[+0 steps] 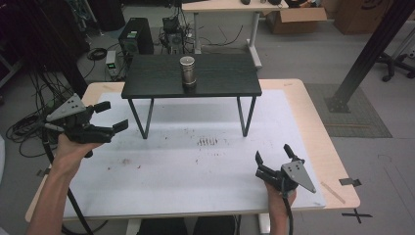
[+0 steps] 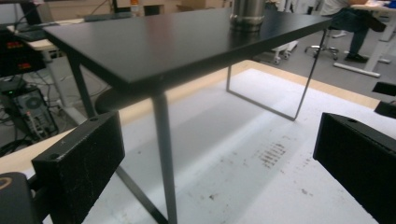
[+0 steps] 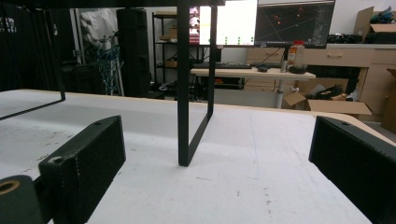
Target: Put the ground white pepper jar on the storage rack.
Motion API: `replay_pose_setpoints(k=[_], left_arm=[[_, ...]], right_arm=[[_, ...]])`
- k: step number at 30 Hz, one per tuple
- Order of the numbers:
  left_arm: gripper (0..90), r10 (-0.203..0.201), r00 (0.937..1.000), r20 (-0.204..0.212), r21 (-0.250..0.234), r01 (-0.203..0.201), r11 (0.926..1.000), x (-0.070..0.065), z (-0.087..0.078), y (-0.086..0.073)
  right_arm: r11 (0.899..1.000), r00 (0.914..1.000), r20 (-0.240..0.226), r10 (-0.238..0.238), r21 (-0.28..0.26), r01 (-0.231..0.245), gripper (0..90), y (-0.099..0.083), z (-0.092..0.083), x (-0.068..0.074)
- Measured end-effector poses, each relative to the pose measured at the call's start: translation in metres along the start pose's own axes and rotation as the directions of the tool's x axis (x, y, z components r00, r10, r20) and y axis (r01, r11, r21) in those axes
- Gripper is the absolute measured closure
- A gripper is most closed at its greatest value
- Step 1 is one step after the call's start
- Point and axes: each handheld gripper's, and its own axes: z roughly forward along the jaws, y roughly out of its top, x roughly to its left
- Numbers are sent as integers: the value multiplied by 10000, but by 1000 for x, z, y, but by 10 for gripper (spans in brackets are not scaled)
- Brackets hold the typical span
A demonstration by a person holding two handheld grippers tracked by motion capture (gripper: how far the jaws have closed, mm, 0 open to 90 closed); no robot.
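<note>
A steel cylindrical cup (image 1: 187, 71) stands upright on a small black raised table (image 1: 147, 88), near the middle of its top. In the left gripper view the cup (image 2: 247, 15) sits at the top edge on the black table (image 2: 154, 42). My left gripper (image 1: 111, 117) is held above the white mat at the left, open, with nothing between its jaws, and points toward the black table. My right gripper (image 1: 272, 155) rests low at the front right, open with nothing in it, facing the table's right leg (image 3: 184, 93).
The white mat (image 1: 195, 166) covers a wooden tabletop (image 1: 318, 147) and carries dark smudges (image 1: 207, 142) near its middle. The black table's thin legs (image 1: 246, 117) stand on the mat. Behind it are a computer tower (image 1: 133, 36), cables, a desk and cardboard boxes (image 1: 293, 19).
</note>
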Motion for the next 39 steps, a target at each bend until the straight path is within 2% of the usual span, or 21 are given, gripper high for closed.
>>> replay_pose_setpoints(k=[11, 20, 23, 25, 31, 39], left_arm=[[24, -408, 9978, -519, -119, 402, 9991, 1, -4, -41], [24, -958, 9880, -1212, -203, 940, 9954, 10, -13, -79], [23, -722, 9845, -1600, -28, 726, 9974, 10, -16, -90], [23, -725, 9826, -1709, -51, 727, 9973, 10, -18, -97], [22, -1105, 9726, -2045, -591, 1004, 9932, 10, -26, -117], [20, -916, 9672, -2370, -793, 747, 9941, 4, -30, -133]], right_arm=[[10000, 10000, -2, -3, 0, 3, 33, 0, 0, 0], [10000, 10000, 1, -6, 4, 6, 33, 0, 0, 0], [10000, 10000, 1, -3, 5, 3, 33, 0, 0, 0], [10000, 10000, 1, -6, 3, 6, 34, 0, 0, 0], [10000, 10000, 3, -13, 5, 13, 34, 0, 0, 0], [10000, 10000, 7, -9, 10, 9, 34, 0, 0, 0]])
